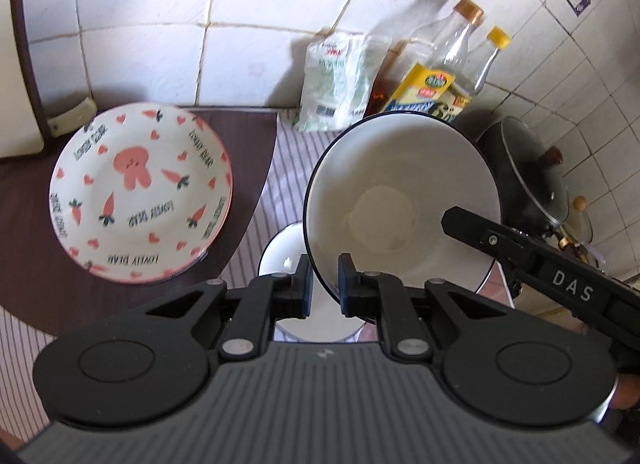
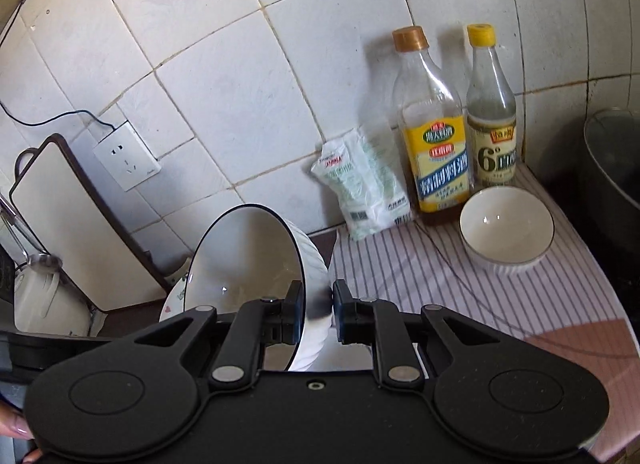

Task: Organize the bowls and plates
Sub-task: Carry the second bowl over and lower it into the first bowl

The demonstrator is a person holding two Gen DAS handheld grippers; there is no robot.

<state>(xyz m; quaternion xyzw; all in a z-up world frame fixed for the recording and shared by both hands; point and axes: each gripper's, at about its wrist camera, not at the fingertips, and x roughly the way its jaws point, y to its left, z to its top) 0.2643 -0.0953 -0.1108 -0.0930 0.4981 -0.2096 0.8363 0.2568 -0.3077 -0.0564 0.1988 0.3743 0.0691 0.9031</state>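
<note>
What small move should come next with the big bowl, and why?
Probably tip the big bowl back to level before lowering it. It hangs steeply tilted, its rim clamped by the left gripper and the right gripper, and a smaller bowl sits just below it.

A home kitchen: white tiled wall (image 2: 240, 63), condiment bottles (image 2: 436, 135), a lidded pot (image 1: 528, 175), a wall socket (image 2: 126, 155), and a striped cloth (image 2: 460, 284) on the table.

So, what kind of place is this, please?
Most likely a home kitchen counter: white tiled wall, condiment bottles beside a seasoning packet, and a lidded black pot. A rabbit-pattern plate and white bowls lie about.
</note>
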